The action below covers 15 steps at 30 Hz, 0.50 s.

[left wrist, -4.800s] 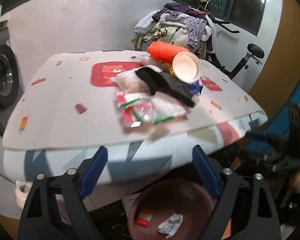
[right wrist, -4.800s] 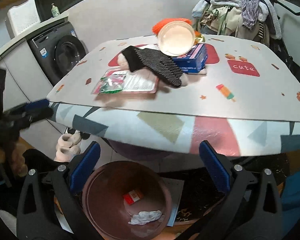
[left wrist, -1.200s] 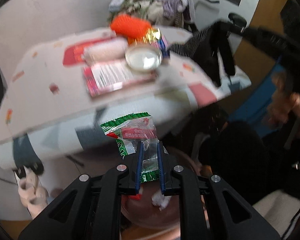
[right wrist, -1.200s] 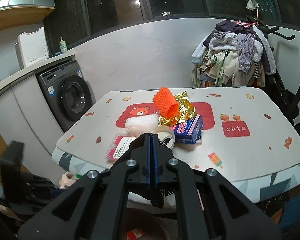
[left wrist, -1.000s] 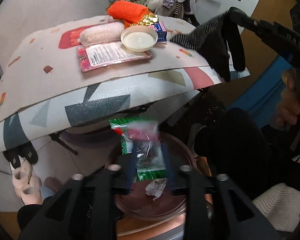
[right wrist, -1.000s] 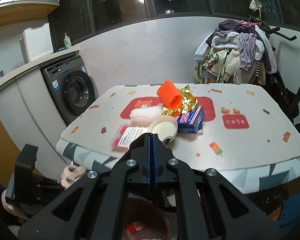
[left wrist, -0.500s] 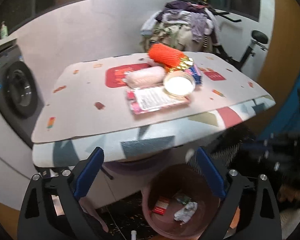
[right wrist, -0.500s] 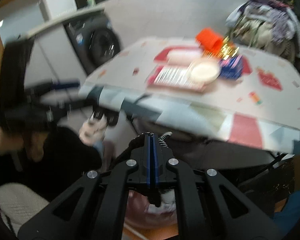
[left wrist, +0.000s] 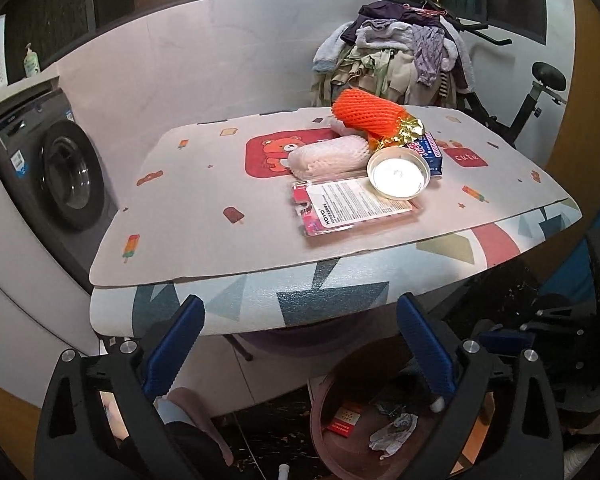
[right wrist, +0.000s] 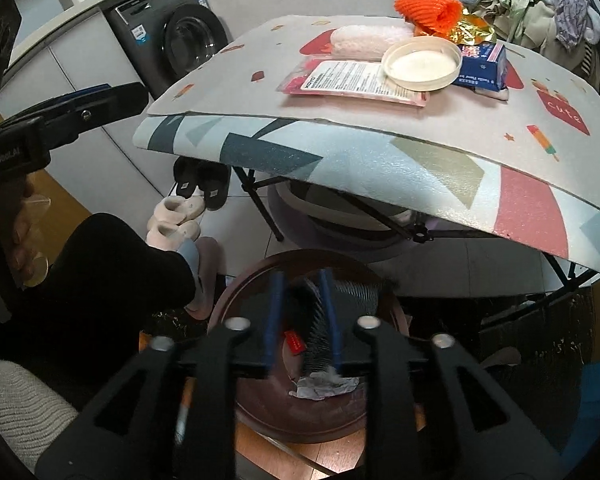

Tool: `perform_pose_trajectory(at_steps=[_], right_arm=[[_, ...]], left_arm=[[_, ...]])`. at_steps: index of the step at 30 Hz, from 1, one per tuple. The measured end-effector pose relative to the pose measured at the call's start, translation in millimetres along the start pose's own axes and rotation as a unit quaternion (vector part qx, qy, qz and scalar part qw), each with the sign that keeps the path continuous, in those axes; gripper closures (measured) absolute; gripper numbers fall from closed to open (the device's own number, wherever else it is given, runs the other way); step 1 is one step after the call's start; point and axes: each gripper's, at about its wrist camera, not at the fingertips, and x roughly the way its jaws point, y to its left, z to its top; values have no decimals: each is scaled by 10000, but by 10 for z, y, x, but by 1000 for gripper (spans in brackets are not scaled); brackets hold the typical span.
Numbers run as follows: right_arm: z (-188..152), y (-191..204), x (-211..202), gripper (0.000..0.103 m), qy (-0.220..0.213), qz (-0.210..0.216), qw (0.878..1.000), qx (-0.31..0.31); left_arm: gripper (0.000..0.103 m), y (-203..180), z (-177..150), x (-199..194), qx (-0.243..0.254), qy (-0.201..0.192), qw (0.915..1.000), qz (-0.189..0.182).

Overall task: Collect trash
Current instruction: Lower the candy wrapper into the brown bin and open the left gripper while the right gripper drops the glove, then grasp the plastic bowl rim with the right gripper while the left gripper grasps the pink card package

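A brown trash bin [left wrist: 328, 412] stands on the floor below the table's front edge, with a red packet [left wrist: 342, 426] and crumpled paper [left wrist: 394, 434] inside. My left gripper [left wrist: 300, 344] is open and empty above it. My right gripper [right wrist: 302, 312] hangs over the bin [right wrist: 240, 304], its jaws slightly apart, with the striped black glove [right wrist: 356, 290] blurred between and below them. On the table lie a pink card pack [left wrist: 352, 204], a white lid [left wrist: 398, 174], a blue box [left wrist: 430, 152], orange netting [left wrist: 366, 114], gold foil [left wrist: 408, 132] and white foam netting [left wrist: 328, 156].
A washing machine [left wrist: 56, 176] stands at the left. A clothes heap [left wrist: 396, 60] on an exercise bike is behind the table. Slippers [right wrist: 176, 216] and folding table legs [right wrist: 268, 208] are under the table. The left gripper shows in the right wrist view [right wrist: 60, 116].
My left gripper let the green wrapper fall into the bin and opened wide. My right gripper came down from over the table to the bin, and its jaws have parted around the glove.
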Motion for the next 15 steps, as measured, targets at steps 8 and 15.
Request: perform_pose_trajectory(at_steps=[8, 15], right_arm=[[24, -45, -102, 12, -278, -232, 9993, 54], [87, -143, -142, 7, -389, -324, 9985, 222]], left_arm=[[9, -10, -2, 11, 9, 3, 10000, 17], [9, 8, 10, 60, 0, 61, 10000, -6]])
